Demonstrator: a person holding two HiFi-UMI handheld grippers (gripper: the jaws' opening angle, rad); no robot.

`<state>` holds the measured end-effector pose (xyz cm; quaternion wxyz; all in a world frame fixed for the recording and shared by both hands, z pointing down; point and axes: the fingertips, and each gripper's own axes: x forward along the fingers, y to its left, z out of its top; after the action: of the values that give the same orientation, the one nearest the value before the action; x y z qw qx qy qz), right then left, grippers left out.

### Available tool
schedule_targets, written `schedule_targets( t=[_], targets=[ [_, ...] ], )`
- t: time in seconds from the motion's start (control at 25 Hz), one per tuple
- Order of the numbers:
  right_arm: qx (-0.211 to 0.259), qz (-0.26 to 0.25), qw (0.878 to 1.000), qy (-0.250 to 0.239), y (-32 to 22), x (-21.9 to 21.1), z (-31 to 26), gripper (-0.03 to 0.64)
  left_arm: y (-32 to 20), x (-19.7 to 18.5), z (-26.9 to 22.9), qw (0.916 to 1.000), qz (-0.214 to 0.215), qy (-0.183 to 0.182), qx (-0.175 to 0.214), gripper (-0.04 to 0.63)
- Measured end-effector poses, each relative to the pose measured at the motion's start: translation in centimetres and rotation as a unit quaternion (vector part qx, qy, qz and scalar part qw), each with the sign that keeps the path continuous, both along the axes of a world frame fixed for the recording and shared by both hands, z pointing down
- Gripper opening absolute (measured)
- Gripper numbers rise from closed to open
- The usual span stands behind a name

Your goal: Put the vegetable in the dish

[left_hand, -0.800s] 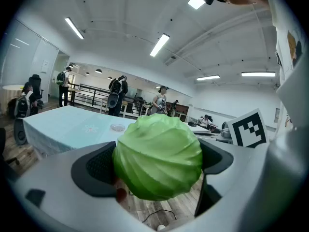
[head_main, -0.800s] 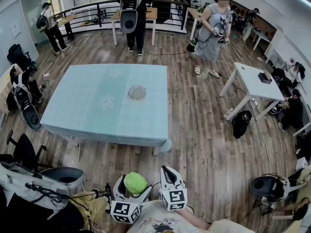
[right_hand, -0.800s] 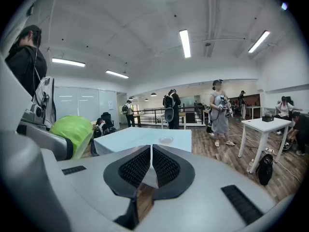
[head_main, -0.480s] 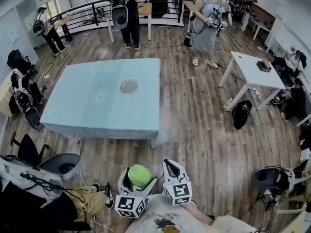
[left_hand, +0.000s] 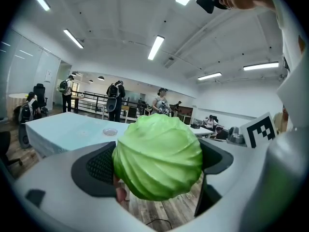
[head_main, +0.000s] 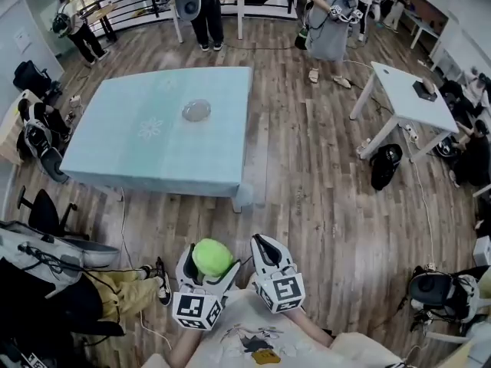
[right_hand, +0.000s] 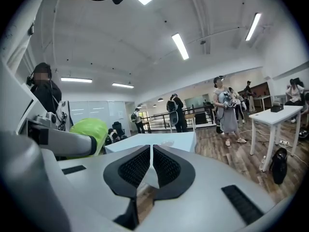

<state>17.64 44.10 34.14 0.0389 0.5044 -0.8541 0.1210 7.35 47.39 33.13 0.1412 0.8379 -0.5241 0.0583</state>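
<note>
L claw (head_main: 209, 264) clamped on cabbage (left_hand: 158, 162), R claw (right_hand: 152, 166) shut & empty; dish (head_main: 196, 110) well ahead, carry+drop left.

The cabbage (head_main: 212, 256) looks smooth and waxy, the dish (head_main: 196, 110) clear and glossy, the tablecloth (head_main: 153, 152) matt, the floor (head_main: 322, 198) wood-grained.
</note>
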Motion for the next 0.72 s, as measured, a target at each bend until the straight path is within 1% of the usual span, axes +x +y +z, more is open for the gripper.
schedule_targets(
  t=[0.12, 0.24, 0.36, 0.52, 0.72],
  targets=[
    [-0.010, -0.011, 1.000, -0.003, -0.9, -0.6, 0.0, 0.034, -1.2, -0.4, -0.5, 0.9999, -0.011, 0.004, -0.004, 0.531],
    [-0.016, -0.019, 1.000, -0.003, -2.9, -1.7, -0.4, 0.034, -3.2, -1.5, -1.1, 0.9997, -0.017, 0.017, -0.007, 0.531],
    [-0.014, -0.019, 1.000, 0.002, -5.1, -2.3, -0.7, 0.034, -5.4, -2.2, -1.4, 0.9994, -0.013, 0.032, -0.004, 0.531],
    [-0.013, -0.007, 1.000, 0.010, -7.6, -3.1, -0.8, 0.034, -8.3, -3.3, -1.3, 0.9992, -0.003, 0.039, -0.003, 0.531],
    [-0.030, 0.003, 0.999, 0.018, -11.6, -5.5, -0.3, 0.034, -12.7, -5.4, -1.9, 0.9990, 0.006, 0.043, 0.007, 0.531]
  ],
)
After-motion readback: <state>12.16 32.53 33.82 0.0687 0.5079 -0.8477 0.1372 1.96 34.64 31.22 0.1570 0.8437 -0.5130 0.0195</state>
